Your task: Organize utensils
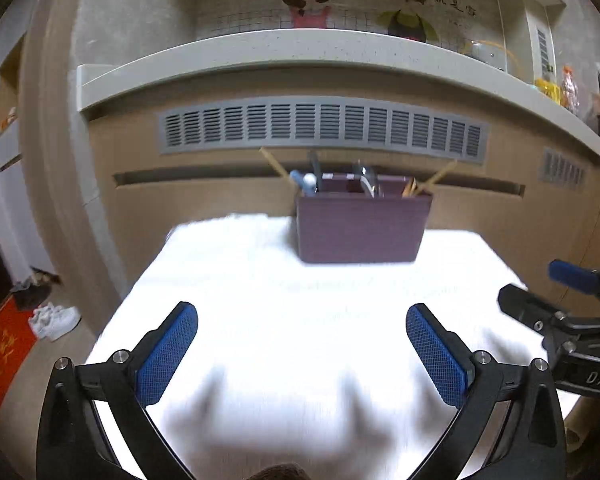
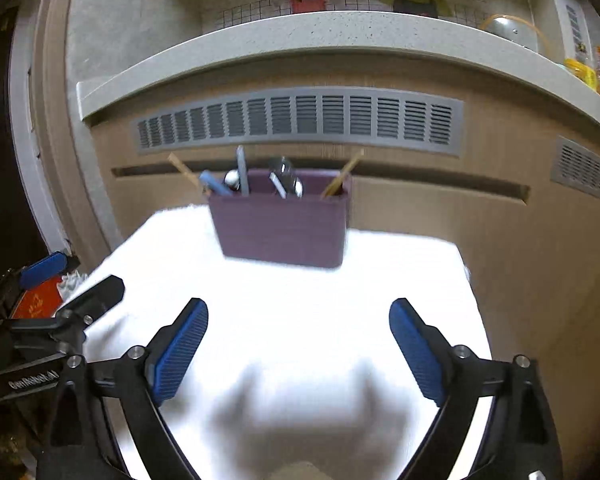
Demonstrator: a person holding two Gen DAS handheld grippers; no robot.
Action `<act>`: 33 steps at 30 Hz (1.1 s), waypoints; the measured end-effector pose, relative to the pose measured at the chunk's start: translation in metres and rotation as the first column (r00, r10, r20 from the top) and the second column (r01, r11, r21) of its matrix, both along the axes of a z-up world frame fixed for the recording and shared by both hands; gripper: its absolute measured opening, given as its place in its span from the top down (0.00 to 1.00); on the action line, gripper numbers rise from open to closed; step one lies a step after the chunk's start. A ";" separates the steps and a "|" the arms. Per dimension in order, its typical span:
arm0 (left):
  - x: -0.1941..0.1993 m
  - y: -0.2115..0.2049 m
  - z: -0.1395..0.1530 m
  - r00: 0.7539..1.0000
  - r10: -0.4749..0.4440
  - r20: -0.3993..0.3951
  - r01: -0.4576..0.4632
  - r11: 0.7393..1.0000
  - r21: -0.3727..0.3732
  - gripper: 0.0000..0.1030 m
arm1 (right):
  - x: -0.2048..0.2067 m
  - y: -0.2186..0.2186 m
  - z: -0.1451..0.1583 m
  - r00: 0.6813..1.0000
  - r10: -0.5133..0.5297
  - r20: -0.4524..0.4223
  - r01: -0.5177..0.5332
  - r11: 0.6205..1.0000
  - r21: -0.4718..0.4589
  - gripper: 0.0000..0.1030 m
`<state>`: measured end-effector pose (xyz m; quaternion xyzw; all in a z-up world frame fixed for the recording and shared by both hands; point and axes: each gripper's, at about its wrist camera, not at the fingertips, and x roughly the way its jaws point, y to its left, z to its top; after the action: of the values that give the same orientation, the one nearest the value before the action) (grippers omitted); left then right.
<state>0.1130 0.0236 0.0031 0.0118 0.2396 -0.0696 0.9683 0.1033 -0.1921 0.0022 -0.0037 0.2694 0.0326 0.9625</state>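
A dark purple utensil holder (image 1: 360,228) stands at the far edge of a white table (image 1: 284,320). It holds wooden chopsticks (image 1: 436,178), metal spoons (image 1: 366,180) and blue-handled utensils (image 1: 300,180) in its compartments. The holder also shows in the right wrist view (image 2: 282,226). My left gripper (image 1: 302,356) is open and empty above the near part of the table. My right gripper (image 2: 298,352) is open and empty too, well short of the holder. The right gripper shows at the right edge of the left wrist view (image 1: 564,312).
A wooden cabinet front with a grey vent grille (image 1: 324,128) rises behind the table under a pale counter (image 1: 300,52). Bottles and packets (image 1: 560,88) stand on the counter at right. Shoes and a red mat (image 1: 4,352) lie on the floor at left.
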 end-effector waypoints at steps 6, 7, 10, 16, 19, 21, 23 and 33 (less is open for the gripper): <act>-0.038 -0.006 -0.024 0.996 0.062 0.071 -0.062 0.998 0.009 0.00 | -0.046 0.000 -0.021 0.991 -0.111 0.069 0.111 0.994 0.001 0.03; -0.039 -0.008 -0.027 0.996 0.056 0.070 -0.057 0.998 0.012 0.00 | -0.051 0.000 -0.027 0.991 -0.119 0.068 0.120 0.993 -0.001 0.03; -0.037 -0.012 -0.031 0.998 0.042 0.039 -0.043 0.999 0.026 0.00 | -0.056 0.000 -0.037 0.986 -0.146 0.083 0.149 0.988 -0.032 0.03; -0.030 -0.012 -0.031 0.999 0.048 0.017 -0.049 0.998 0.031 0.00 | -0.050 -0.005 -0.051 0.986 -0.163 0.030 0.164 0.986 -0.035 0.03; -0.030 -0.012 -0.030 0.999 0.041 0.011 -0.042 0.999 0.026 0.00 | -0.052 -0.010 -0.050 0.984 -0.172 0.036 0.173 0.985 -0.018 0.03; -0.033 -0.012 -0.029 0.999 0.038 0.013 -0.038 0.999 0.024 0.00 | -0.053 -0.011 -0.049 0.984 -0.174 0.039 0.175 0.984 -0.014 0.03; -0.035 -0.012 -0.028 0.999 0.036 0.018 -0.036 0.999 0.024 0.00 | -0.052 -0.011 -0.048 0.984 -0.174 0.037 0.174 0.985 -0.012 0.03; -0.041 -0.009 -0.021 0.999 0.031 0.037 -0.031 0.999 0.011 0.00 | -0.055 -0.009 -0.047 0.985 -0.169 0.046 0.170 0.985 -0.016 0.03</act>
<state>0.0722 0.0143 -0.0182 0.0147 0.2225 -0.0529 0.9734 0.0487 -0.2011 -0.0447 0.0087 0.2476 -0.0520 0.9674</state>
